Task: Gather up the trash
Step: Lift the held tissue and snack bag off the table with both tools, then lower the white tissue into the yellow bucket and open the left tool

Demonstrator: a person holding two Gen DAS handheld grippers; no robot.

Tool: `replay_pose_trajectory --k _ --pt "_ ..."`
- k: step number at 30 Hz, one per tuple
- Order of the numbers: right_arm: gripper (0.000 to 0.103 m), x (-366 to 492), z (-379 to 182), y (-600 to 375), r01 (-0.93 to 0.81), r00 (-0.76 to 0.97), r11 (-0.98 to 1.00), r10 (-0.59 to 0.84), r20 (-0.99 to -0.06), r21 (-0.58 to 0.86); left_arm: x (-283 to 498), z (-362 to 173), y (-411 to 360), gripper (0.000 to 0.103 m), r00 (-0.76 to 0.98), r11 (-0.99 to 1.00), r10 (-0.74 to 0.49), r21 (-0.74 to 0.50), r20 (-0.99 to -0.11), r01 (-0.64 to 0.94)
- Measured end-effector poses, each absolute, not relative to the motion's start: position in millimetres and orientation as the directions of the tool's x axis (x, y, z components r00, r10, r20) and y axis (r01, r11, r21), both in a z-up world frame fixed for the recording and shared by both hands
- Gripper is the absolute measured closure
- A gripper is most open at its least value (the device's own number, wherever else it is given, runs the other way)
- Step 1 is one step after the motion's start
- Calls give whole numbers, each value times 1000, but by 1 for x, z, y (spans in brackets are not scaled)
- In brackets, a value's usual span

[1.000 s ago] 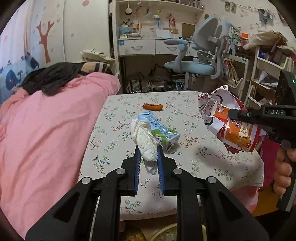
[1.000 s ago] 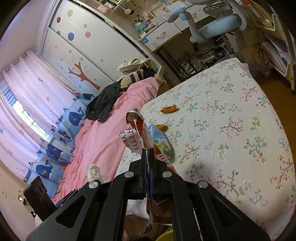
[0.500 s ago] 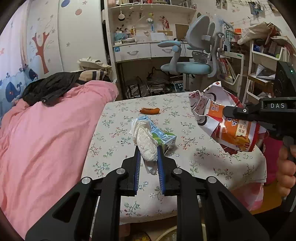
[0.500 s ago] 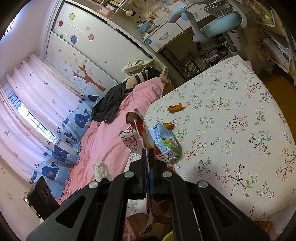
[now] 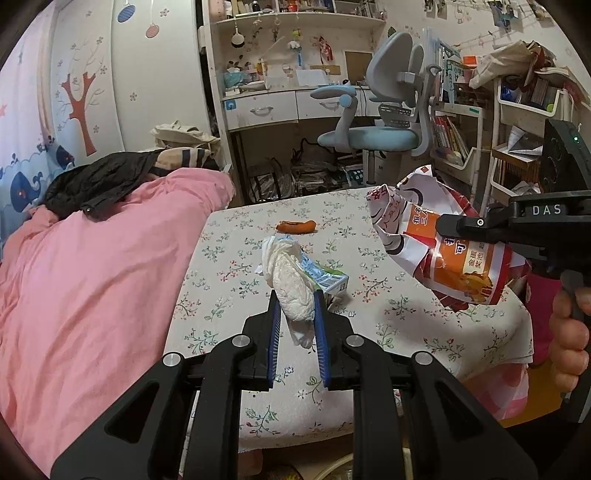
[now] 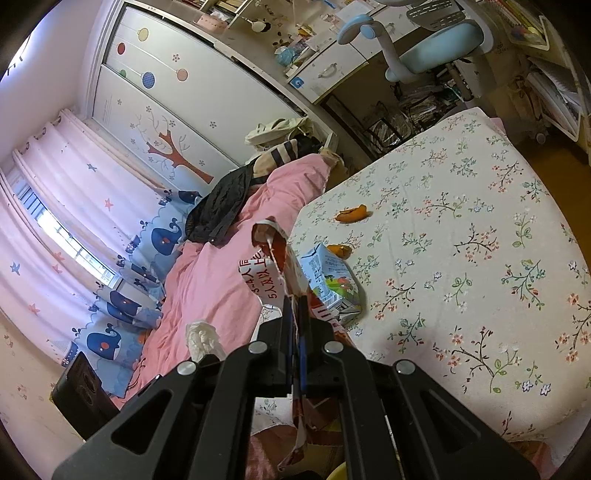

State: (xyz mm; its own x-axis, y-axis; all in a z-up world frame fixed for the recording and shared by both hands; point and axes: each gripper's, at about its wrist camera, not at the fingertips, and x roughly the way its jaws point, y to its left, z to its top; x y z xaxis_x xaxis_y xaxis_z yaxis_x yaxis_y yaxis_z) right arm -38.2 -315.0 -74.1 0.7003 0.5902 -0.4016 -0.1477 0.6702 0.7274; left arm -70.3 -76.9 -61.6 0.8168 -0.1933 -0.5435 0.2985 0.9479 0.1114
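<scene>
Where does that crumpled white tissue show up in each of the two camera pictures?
Left wrist view: the white tissue is at centre, pinched in the left gripper.
Right wrist view: the tissue is at lower left, over the pink bedding.
Shared landmark: the milk carton on the floral tablecloth.

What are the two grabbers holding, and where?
Left gripper pinches a crumpled tissue around its lower middle. Right gripper clamps a torn snack bag by its edge.

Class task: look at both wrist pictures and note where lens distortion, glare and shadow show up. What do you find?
Left wrist view: dark corners, shelves bowed by the fisheye, glare on the snack wrapper, a soft shadow under it on the tablecloth. Right wrist view: window blown out, wardrobe curved, scene tilted.
</scene>
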Motion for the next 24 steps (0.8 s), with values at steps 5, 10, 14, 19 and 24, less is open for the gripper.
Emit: replay_pose_trajectory --k 5,10,14,19,24 --pt "100 -39 -74 -315 -146 702 666 591 -398 732 -75 -60 -76 86 821 947 -199 111 -535 302" --pt "100 -43 -73 -316 -145 704 661 592 -393 736 -85 -60 -74 86 823 947 -204 108 -531 304" --pt "100 -50 -73 -317 -148 704 655 596 -386 741 -97 -62 -76 86 820 943 -208 114 -533 313" --pt "100 -62 -73 -315 -149 703 647 601 -380 748 -115 -66 -77 86 815 939 -215 117 -537 325" --pt "100 -76 -75 -315 -146 701 641 605 -378 754 -133 -71 -78 86 808 935 -222 117 -546 336"
